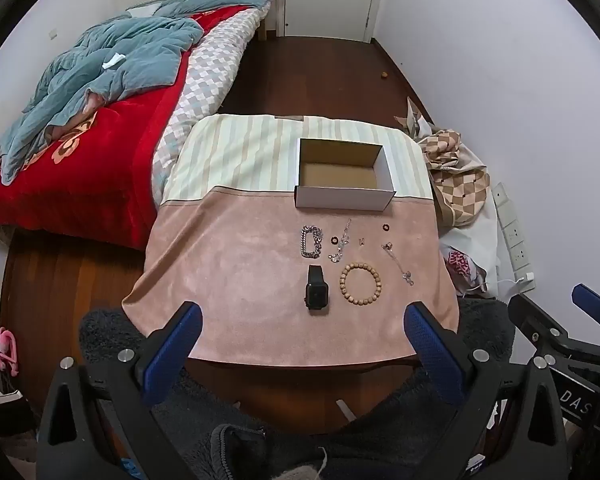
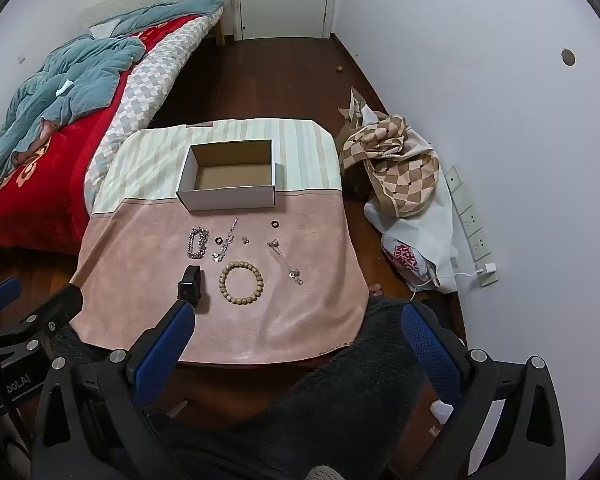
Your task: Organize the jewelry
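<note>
An open, empty white cardboard box (image 1: 343, 182) (image 2: 229, 178) stands on the cloth-covered table (image 1: 235, 264) (image 2: 139, 264). In front of it lie a silver chain bracelet (image 1: 312, 241) (image 2: 197, 243), a thin silver necklace (image 1: 341, 242) (image 2: 225, 240), two small dark rings (image 1: 386, 226) (image 2: 275, 223), a small stud (image 1: 362, 241), a pendant chain (image 1: 398, 262) (image 2: 285, 260), a wooden bead bracelet (image 1: 360, 283) (image 2: 241, 283) and a black smartwatch (image 1: 316, 288) (image 2: 190, 284). My left gripper (image 1: 302, 320) is open and empty above the table's near edge. My right gripper (image 2: 295, 320) is open and empty.
A bed with a red blanket and blue quilt (image 1: 79, 120) (image 2: 51, 112) stands left of the table. A checked bag and plastic bags (image 1: 456, 176) (image 2: 400, 172) lie on the floor at the right by a wall power strip (image 2: 470, 220). A dark fleece lap (image 2: 340, 380) is below.
</note>
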A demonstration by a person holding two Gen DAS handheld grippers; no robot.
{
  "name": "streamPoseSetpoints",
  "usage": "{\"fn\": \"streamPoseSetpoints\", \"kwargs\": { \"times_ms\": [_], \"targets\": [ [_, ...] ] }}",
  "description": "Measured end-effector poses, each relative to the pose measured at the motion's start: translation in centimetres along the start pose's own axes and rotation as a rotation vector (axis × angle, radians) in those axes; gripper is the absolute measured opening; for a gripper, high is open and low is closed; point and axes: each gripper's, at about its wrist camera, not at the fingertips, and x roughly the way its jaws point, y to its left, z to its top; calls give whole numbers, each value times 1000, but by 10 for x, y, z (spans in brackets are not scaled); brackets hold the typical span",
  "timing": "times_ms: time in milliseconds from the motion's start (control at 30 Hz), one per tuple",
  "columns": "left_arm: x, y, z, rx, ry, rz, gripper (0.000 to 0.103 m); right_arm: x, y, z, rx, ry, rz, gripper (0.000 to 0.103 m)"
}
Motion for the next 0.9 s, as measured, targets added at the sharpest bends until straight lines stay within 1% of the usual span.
{"fn": "streamPoseSetpoints", "kwargs": {
  "times_ms": [133, 533, 900],
  "targets": [
    [0, 0, 0, -2, -9, -6, 103, 0, -1, 0, 0, 4, -2, 103],
    [-3, 0, 2, -6, -14, -7, 103, -4, -3, -1, -15, -20, -22, 103],
    [-5, 3, -1, -16, -30, 3, 103, -7, 1, 1, -30, -34, -22, 103]
  ]
}}
